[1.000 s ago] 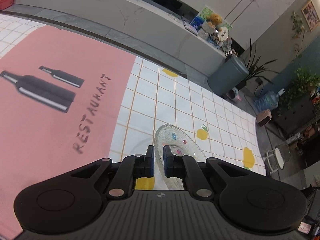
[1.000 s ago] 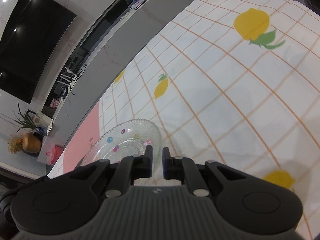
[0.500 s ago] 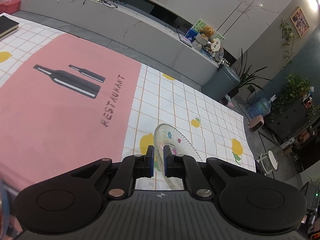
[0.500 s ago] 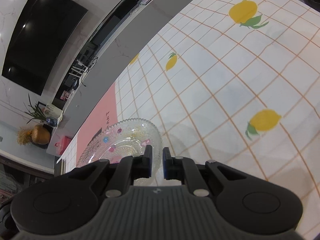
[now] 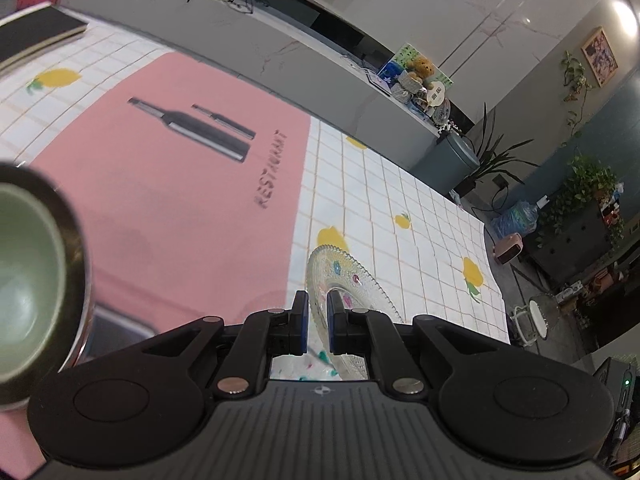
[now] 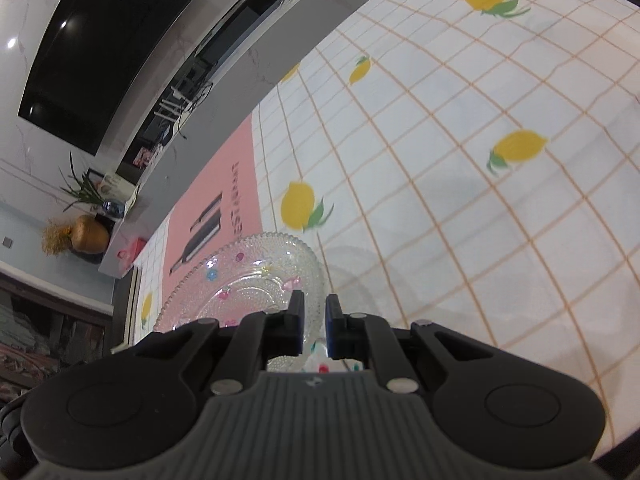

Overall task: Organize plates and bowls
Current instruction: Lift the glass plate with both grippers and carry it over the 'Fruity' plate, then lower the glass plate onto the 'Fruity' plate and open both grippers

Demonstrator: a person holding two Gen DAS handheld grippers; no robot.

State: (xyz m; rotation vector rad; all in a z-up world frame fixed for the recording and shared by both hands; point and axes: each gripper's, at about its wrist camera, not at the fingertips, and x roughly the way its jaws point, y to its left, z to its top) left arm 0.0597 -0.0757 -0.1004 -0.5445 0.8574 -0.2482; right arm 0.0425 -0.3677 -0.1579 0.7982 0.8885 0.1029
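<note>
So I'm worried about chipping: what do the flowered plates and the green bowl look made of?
Flowered plates: apparently clear pressed glass, the cloth showing through, beaded rims and coloured flower dots. Green bowl: looks like glazed ceramic with a smooth sheen, but it's blurred; it seems to sit inside a shiny metal one.

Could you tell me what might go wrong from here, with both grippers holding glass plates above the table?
1. The left gripper pinches its glass plate only at the rim, with the plate on edge; smooth glass could slip or swing out.
2. The right gripper likewise holds its glass plate by a thin strip of rim, so a jolt could drop it onto the tablecloth.
3. A green bowl sits close on the left; the plate could knock it.
</note>
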